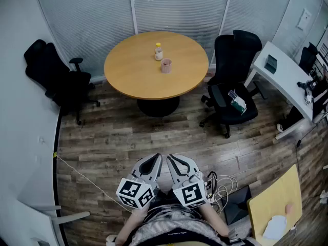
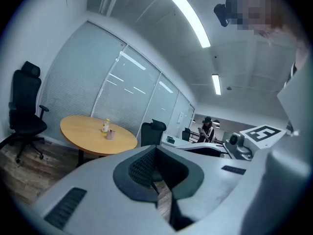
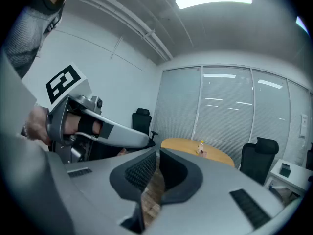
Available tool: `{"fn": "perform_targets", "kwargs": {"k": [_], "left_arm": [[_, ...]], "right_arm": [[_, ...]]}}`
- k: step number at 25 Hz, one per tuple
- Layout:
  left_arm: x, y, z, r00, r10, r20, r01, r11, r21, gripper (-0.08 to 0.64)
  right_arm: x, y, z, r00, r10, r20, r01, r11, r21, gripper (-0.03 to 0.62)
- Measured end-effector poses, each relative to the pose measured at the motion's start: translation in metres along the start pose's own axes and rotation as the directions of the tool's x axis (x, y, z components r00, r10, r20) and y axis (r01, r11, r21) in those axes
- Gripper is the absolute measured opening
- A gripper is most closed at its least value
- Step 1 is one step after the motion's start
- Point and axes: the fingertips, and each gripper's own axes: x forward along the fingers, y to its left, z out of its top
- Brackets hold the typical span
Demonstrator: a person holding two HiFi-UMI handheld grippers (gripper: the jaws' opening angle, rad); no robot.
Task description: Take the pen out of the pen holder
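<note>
Jaws together on left gripper and right gripper, well apart from round wooden table.

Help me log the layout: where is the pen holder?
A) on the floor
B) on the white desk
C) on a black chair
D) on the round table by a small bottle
D: the pen holder stands on the round table beside the small bottle.

Bare wooden floor runs open to the round bench's near edge. A black chair stands at its left, another chair at its right; a small bottle stands just beside the pen holder.
</note>
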Motion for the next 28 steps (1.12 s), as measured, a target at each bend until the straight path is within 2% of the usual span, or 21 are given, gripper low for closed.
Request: {"fn": "perform_targets", "kwargs": {"k": [3, 6, 14, 18, 25, 28], "left_arm": [[0.006, -0.006, -0.001, 1.000, 0.001, -0.001, -0.001, 1.000, 0.001, 0.005], [0.010, -0.012, -0.004, 1.000, 0.001, -0.005, -0.001, 1.000, 0.000, 0.005], [0.021, -0.020, -0.018, 1.000, 0.030, -0.008, -0.030, 0.999, -0.022, 0.005], [0.027, -0.012, -0.022, 0.999, 0.037, -0.005, -0.038, 0.996, -0.075, 0.005], [0.058, 0.019, -0.008, 1.000, 0.017, 0.008, -0.016, 0.997, -0.078, 0.005], [0.079, 0.036, 0.002, 1.000, -0.005, 0.008, 0.006, 0.997, -0.073, 0.005]], "right_arm": [[-0.004, -0.007, -0.001, 1.000, 0.011, 0.023, -0.012, 1.000, 0.019, 0.038], [-0.010, -0.011, -0.004, 0.999, 0.035, 0.027, -0.034, 0.999, -0.019, 0.038], [-0.017, -0.026, -0.019, 0.998, 0.069, 0.014, -0.068, 0.996, -0.054, 0.038], [-0.010, -0.032, -0.021, 0.998, 0.064, 0.016, -0.063, 0.997, -0.040, 0.038], [0.027, -0.054, -0.017, 0.999, 0.043, 0.023, -0.043, 0.999, -0.005, 0.038], [0.052, -0.069, -0.014, 0.999, 0.039, 0.020, -0.039, 0.999, -0.019, 0.040]]}}
